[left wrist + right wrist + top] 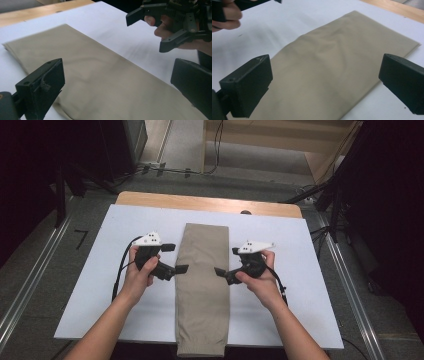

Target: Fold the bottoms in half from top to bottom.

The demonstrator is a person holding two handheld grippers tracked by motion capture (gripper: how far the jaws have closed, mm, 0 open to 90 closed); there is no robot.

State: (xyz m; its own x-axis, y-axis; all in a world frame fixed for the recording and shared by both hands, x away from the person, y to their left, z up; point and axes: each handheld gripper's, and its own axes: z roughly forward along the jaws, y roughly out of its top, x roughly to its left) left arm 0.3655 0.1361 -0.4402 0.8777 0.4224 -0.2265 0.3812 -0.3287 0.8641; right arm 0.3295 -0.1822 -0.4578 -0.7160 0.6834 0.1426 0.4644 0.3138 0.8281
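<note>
A folded khaki garment point(202, 287) lies lengthwise down the middle of the white bench point(300, 250). The left claw point(175, 258) and right claw point(226, 262) hover at its two long edges, both spread wide with nothing between their jaws.

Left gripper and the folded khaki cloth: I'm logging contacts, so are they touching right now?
Cannot tell. In the high view the left gripper meets the folded khaki cloth's edge; no gap or contact shows plainly.

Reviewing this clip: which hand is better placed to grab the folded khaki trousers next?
Neither clearly. The left gripper and right gripper stand open, facing each other across the folded khaki trousers at mid-length, each at its own long edge. Probably both grip together.
</note>
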